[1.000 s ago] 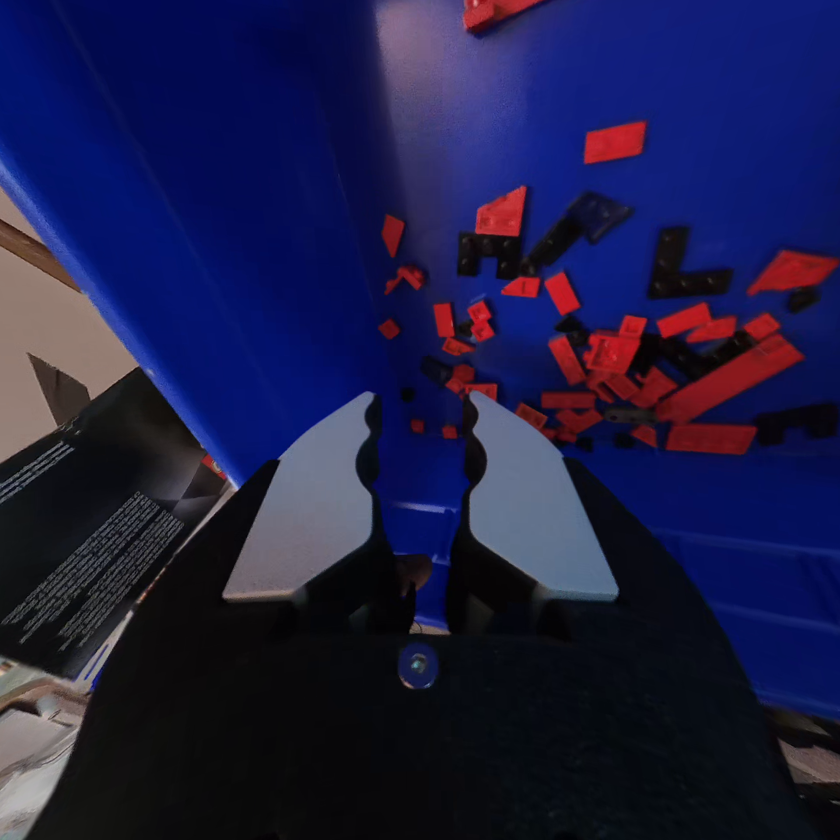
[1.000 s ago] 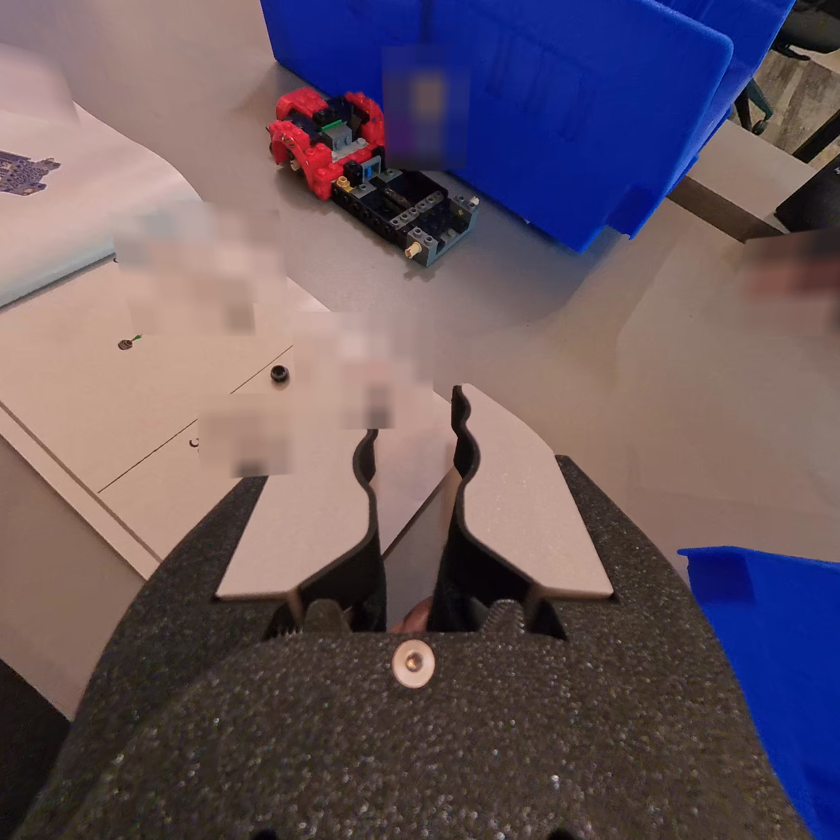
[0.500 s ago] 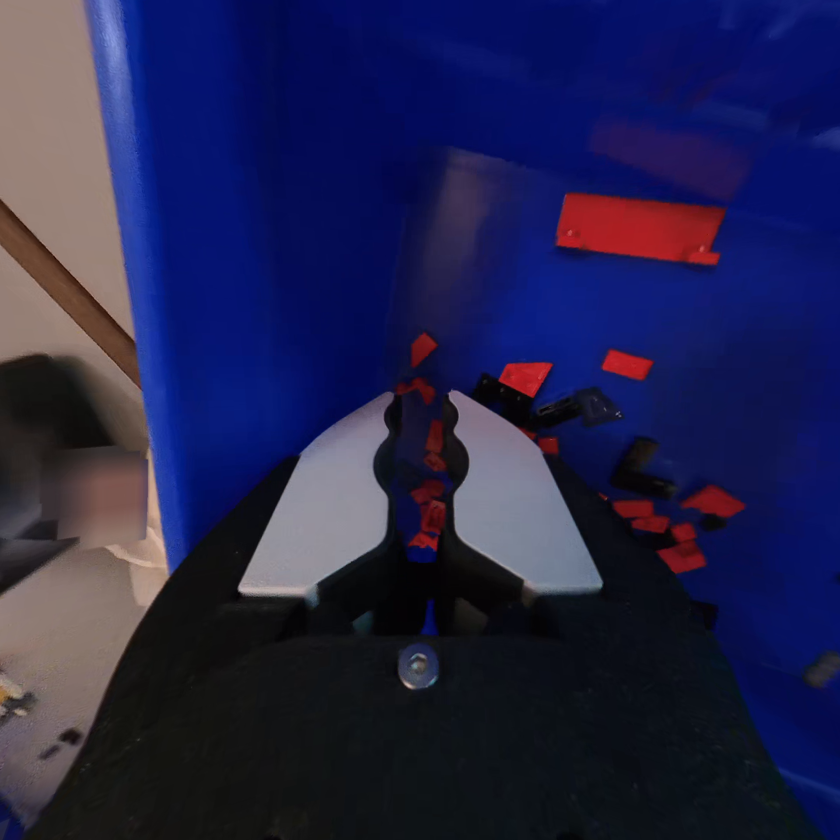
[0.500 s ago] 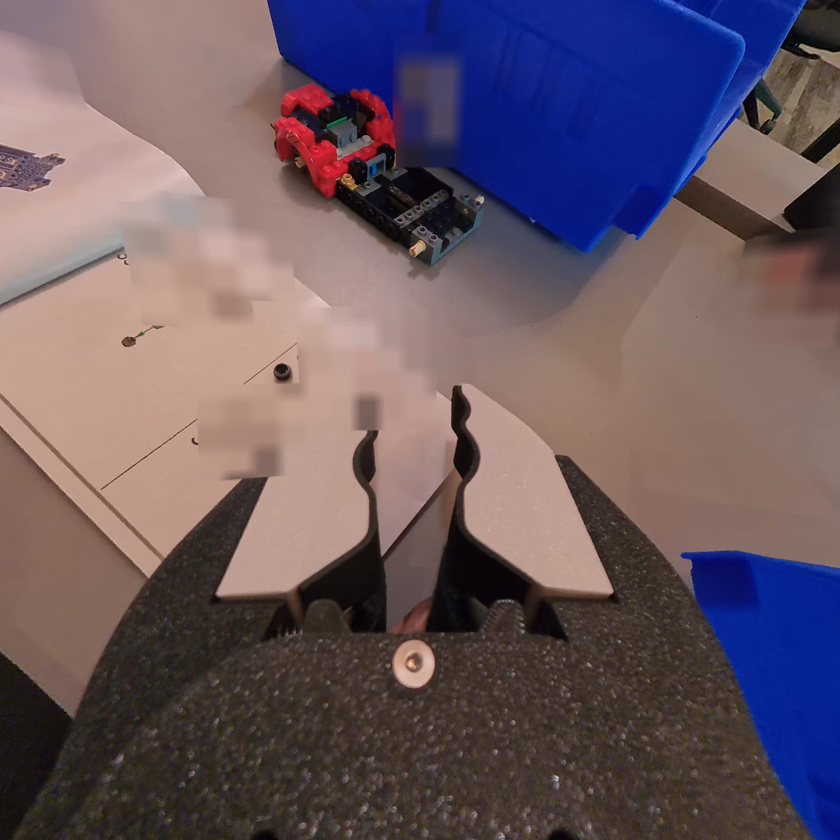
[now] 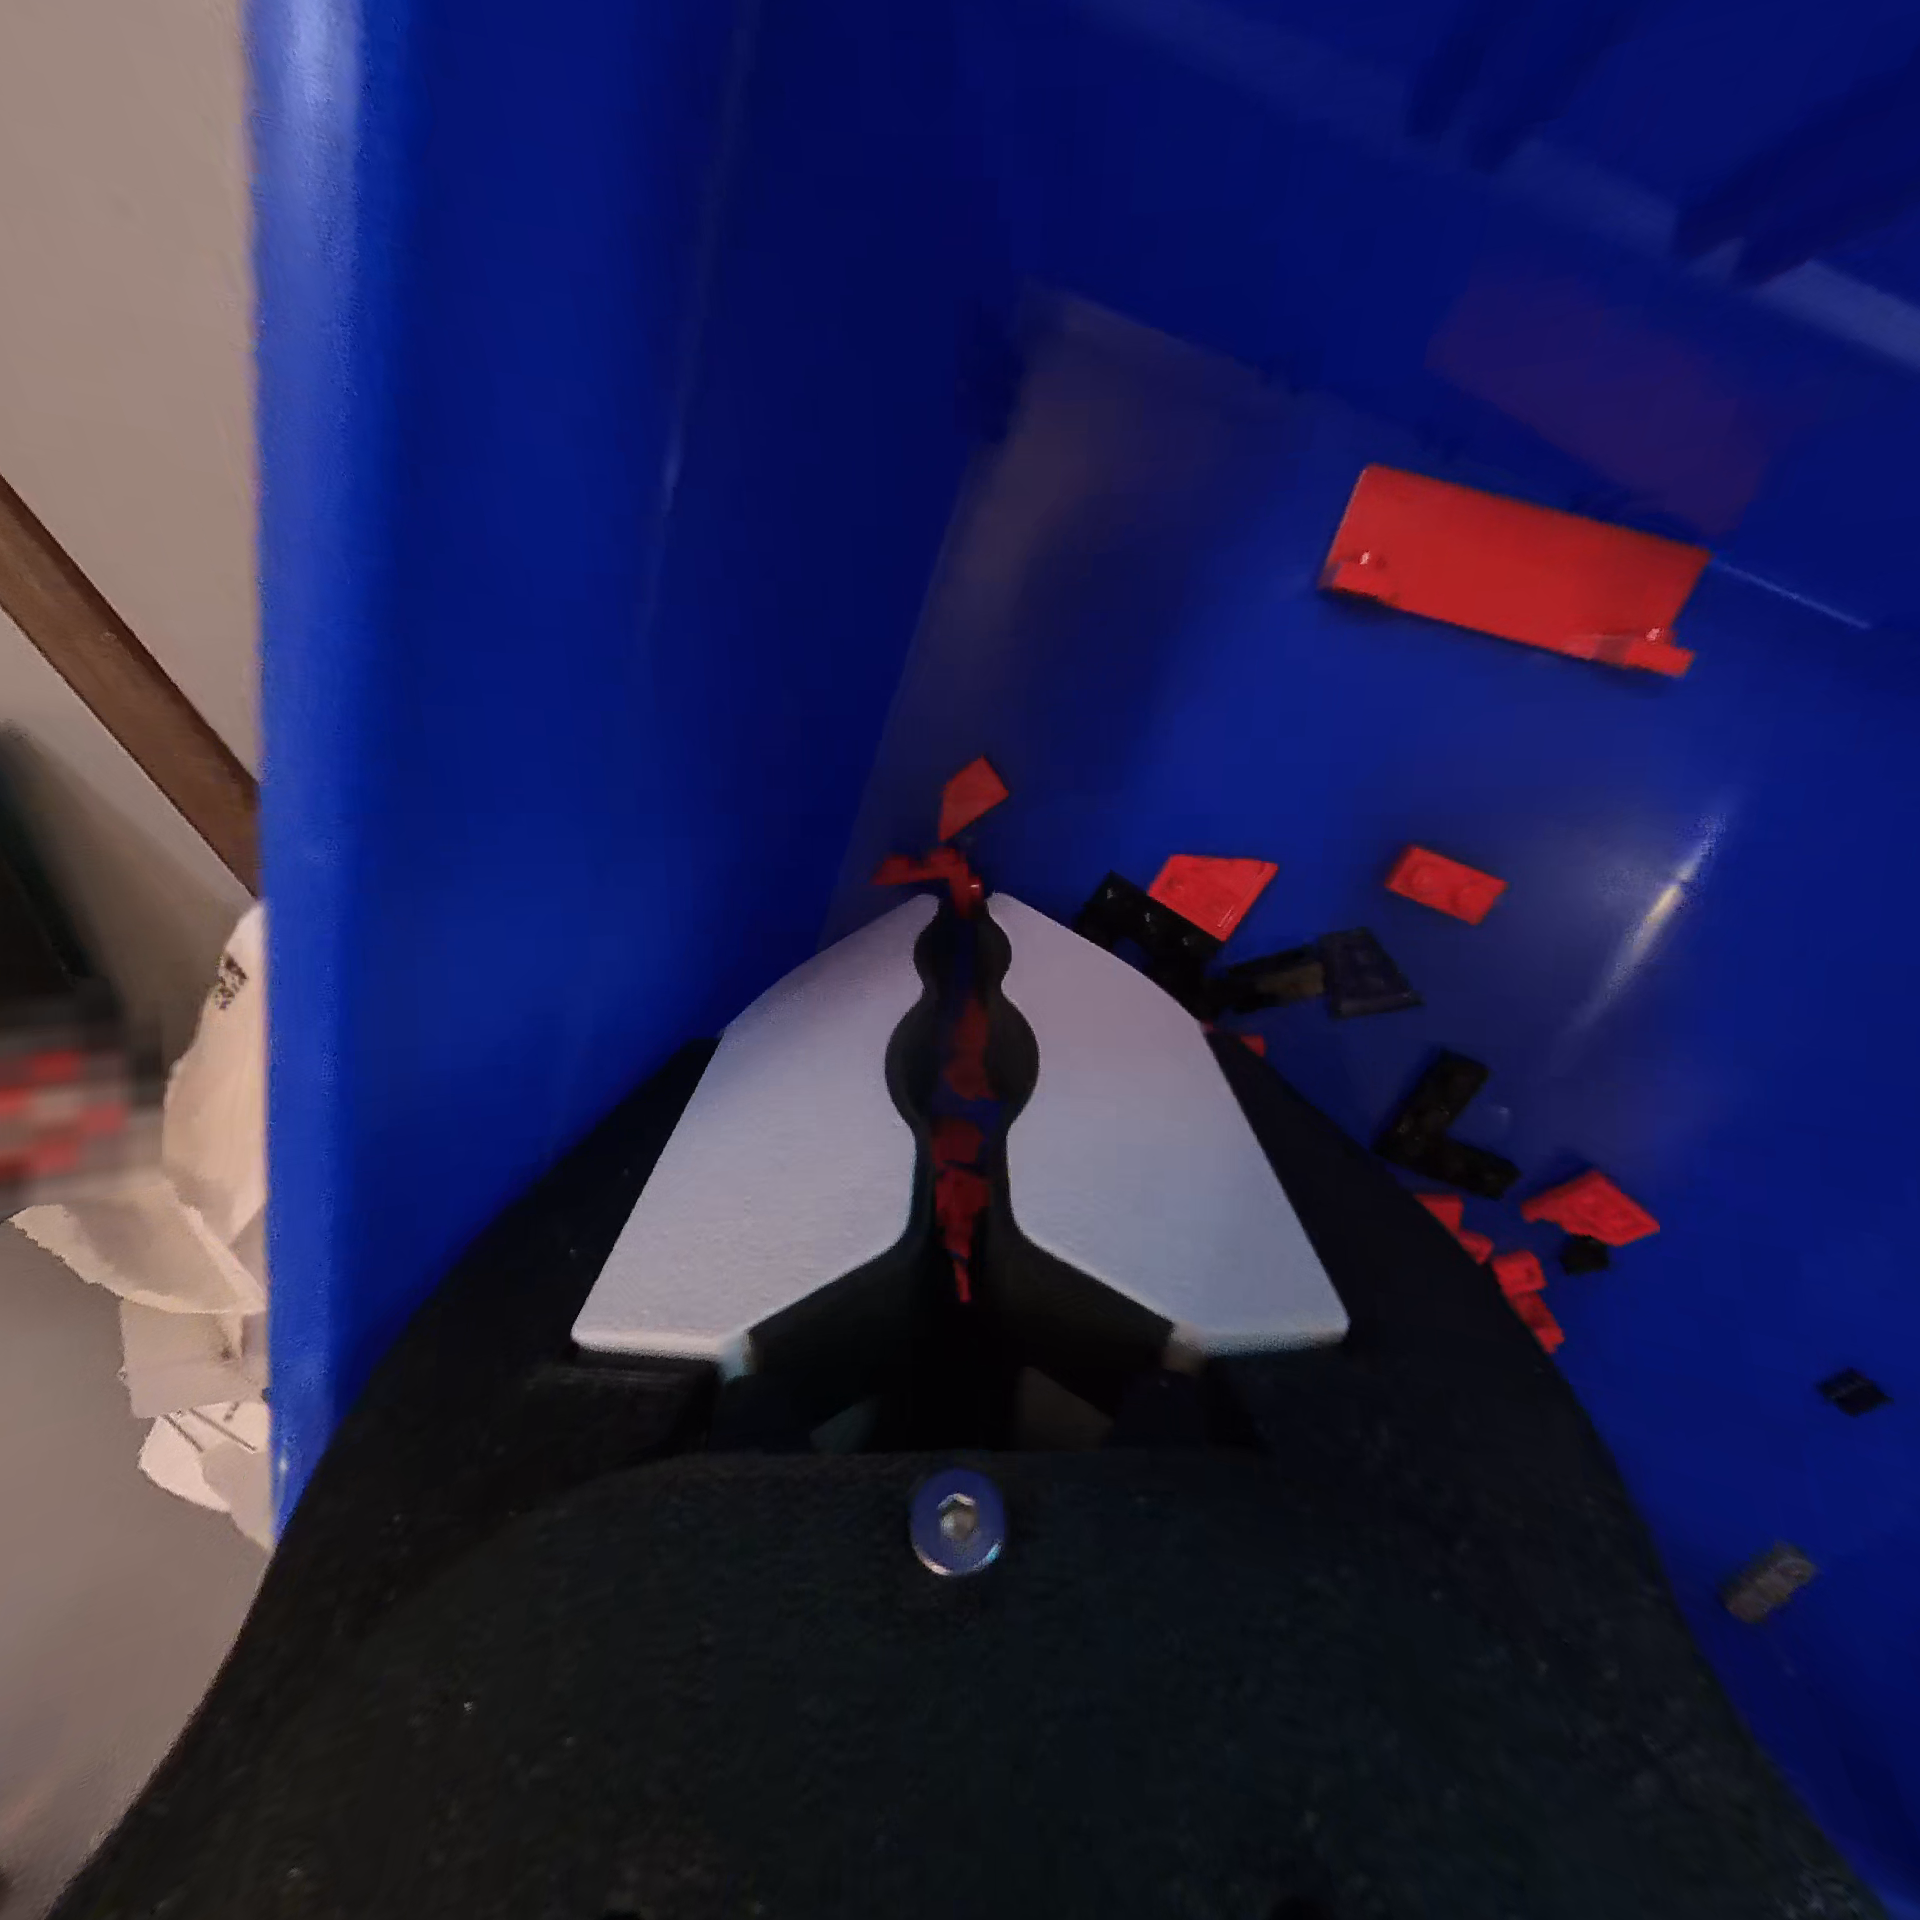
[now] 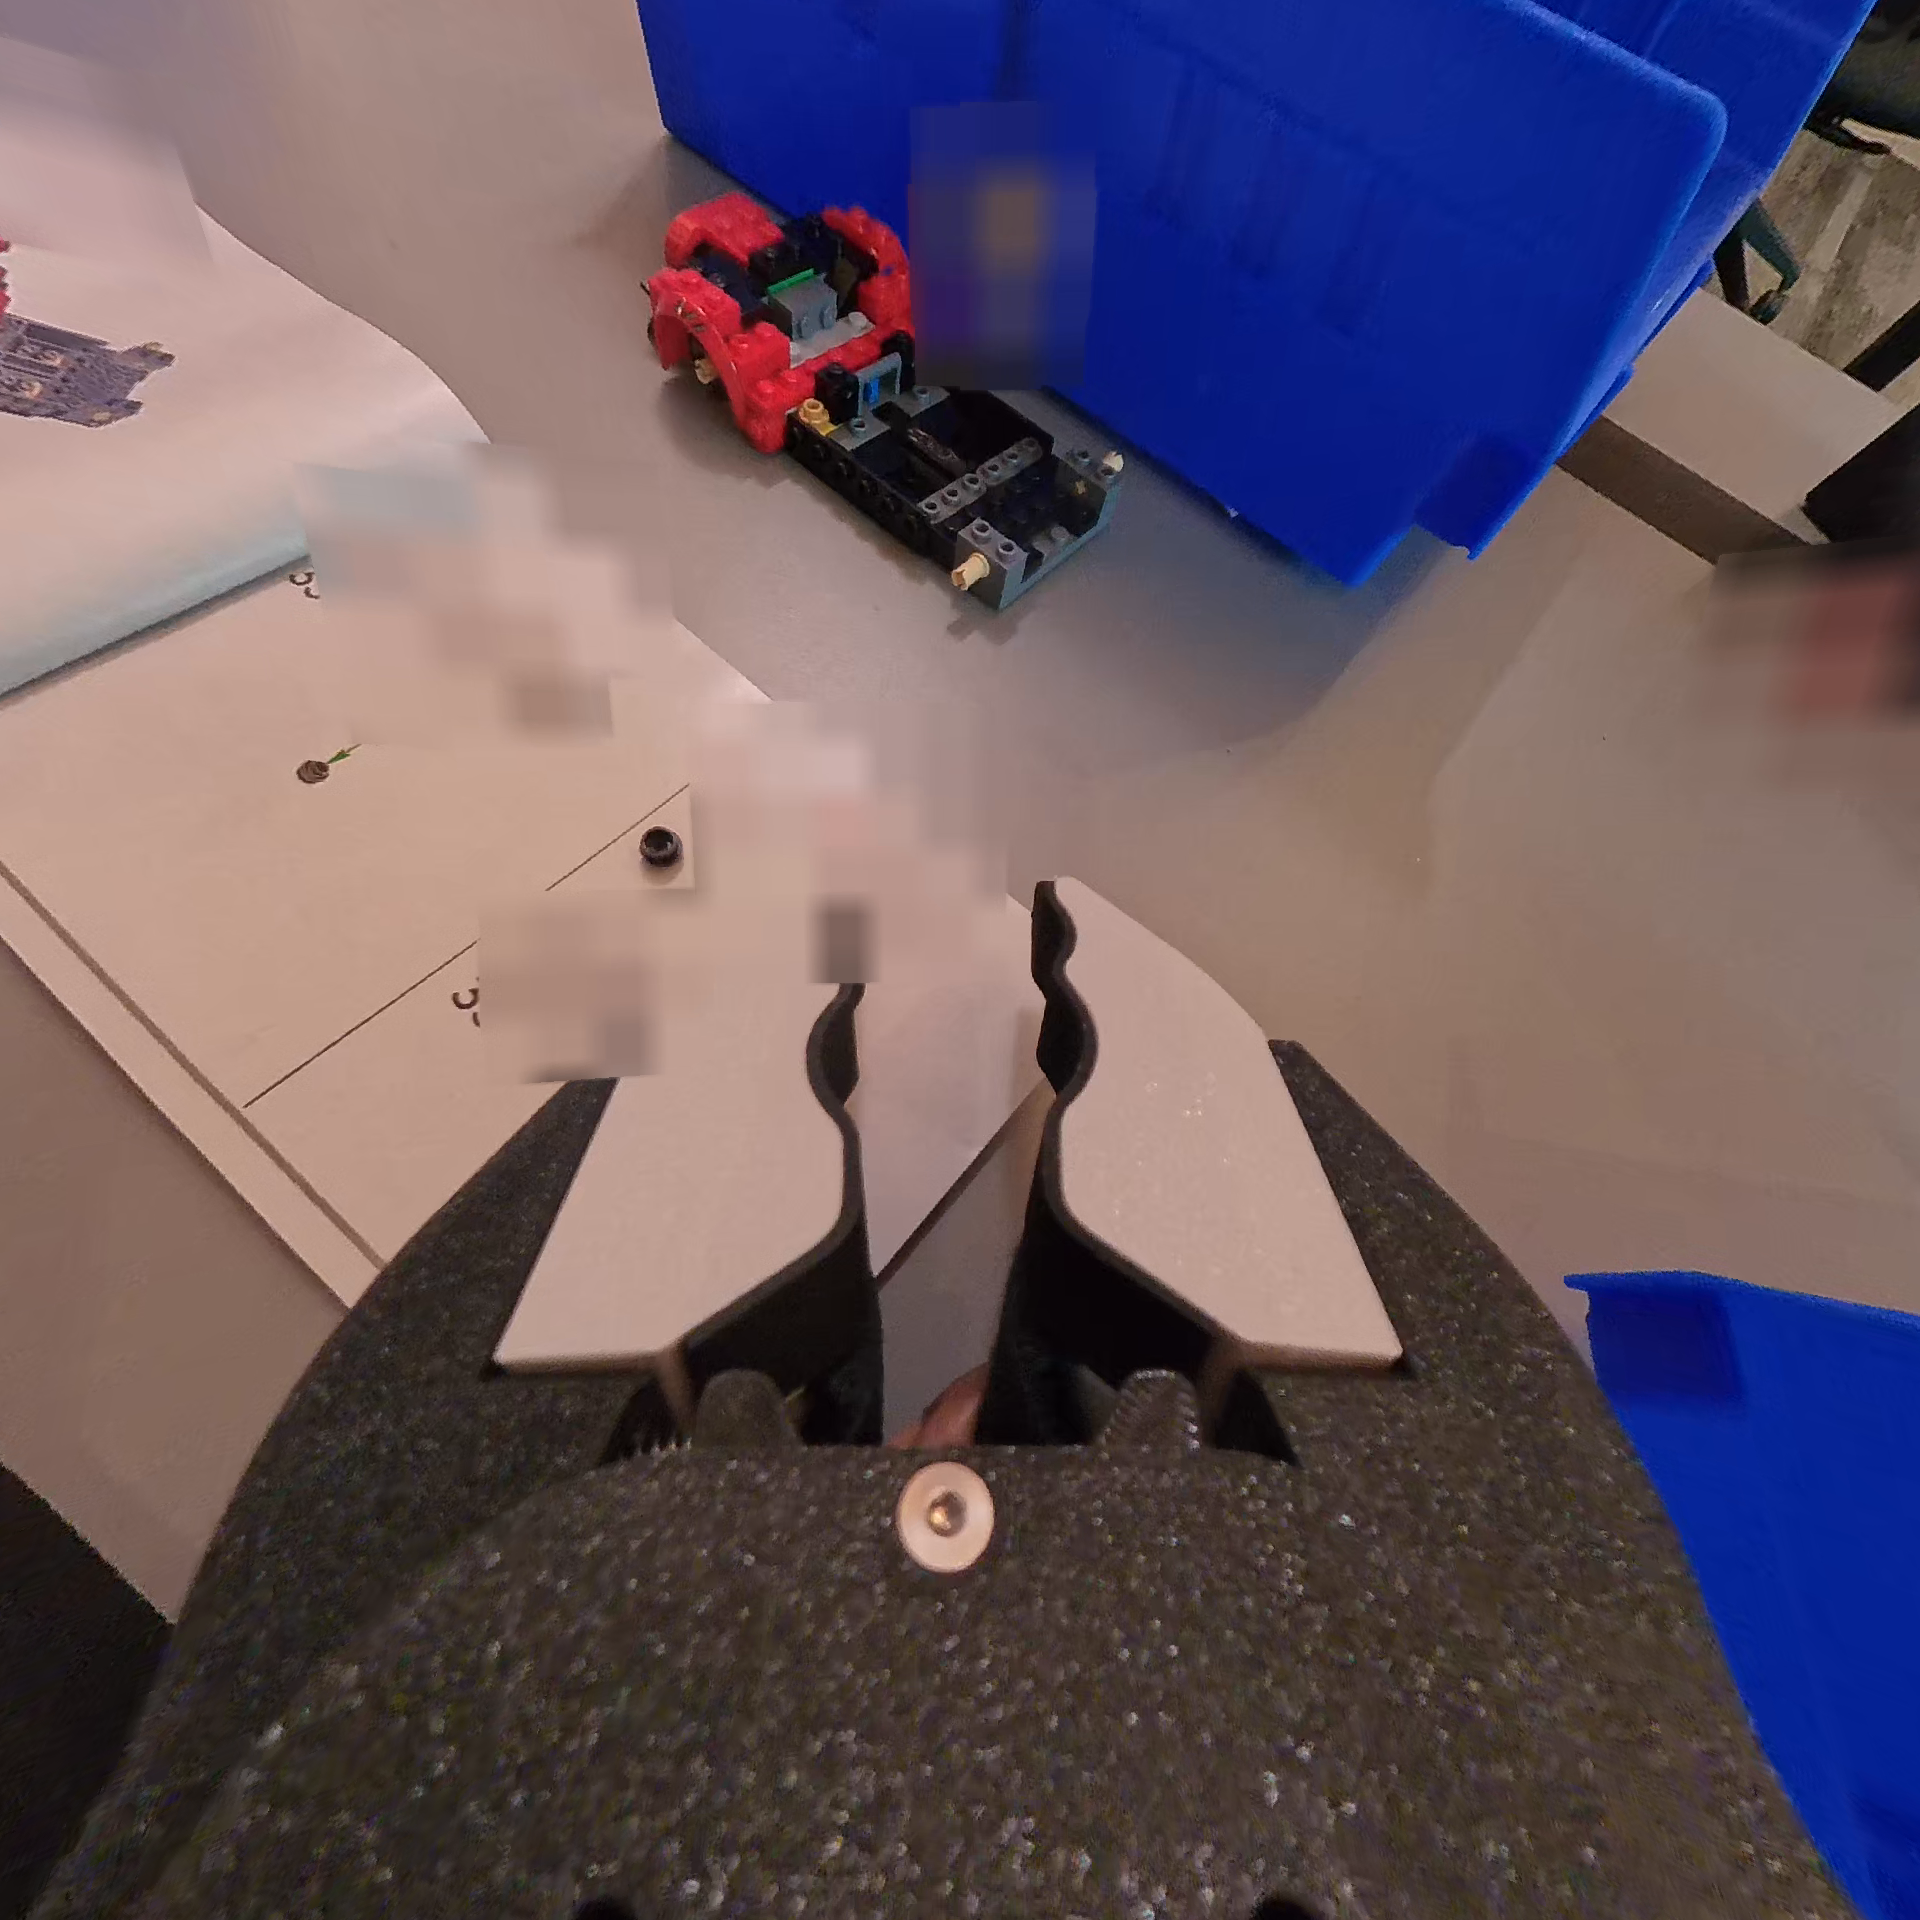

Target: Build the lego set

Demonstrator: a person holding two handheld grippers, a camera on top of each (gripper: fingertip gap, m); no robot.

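Note:
In the left wrist view my left gripper (image 5: pixel 962 902) reaches into the near left corner of a blue bin (image 5: pixel 582 623). It is shut, and its tips pinch a small red lego piece (image 5: pixel 968 885) from a little cluster by the bin wall. Several loose red and black plates (image 5: pixel 1216 894) lie on the bin floor to the right. In the right wrist view my right gripper (image 6: pixel 951 935) is open and empty, above the edge of an open instruction booklet (image 6: pixel 260 935). The half-built red and black lego car (image 6: pixel 862 384) stands on the table ahead of it.
A large red panel (image 5: pixel 1507 566) lies at the far end of the bin. Crumpled white paper (image 5: pixel 197 1195) lies outside it on the left. Blue bins (image 6: pixel 1299 260) stand behind the car, and another blue bin's corner (image 6: pixel 1787 1507) is at the lower right. A small black round piece (image 6: pixel 661 844) sits on the booklet. There is about 60 cm between the tips of the two grippers.
My left gripper moved deeper into the bin's corner and its jaws closed from wide open onto the small red piece. The right gripper stayed open and barely moved.

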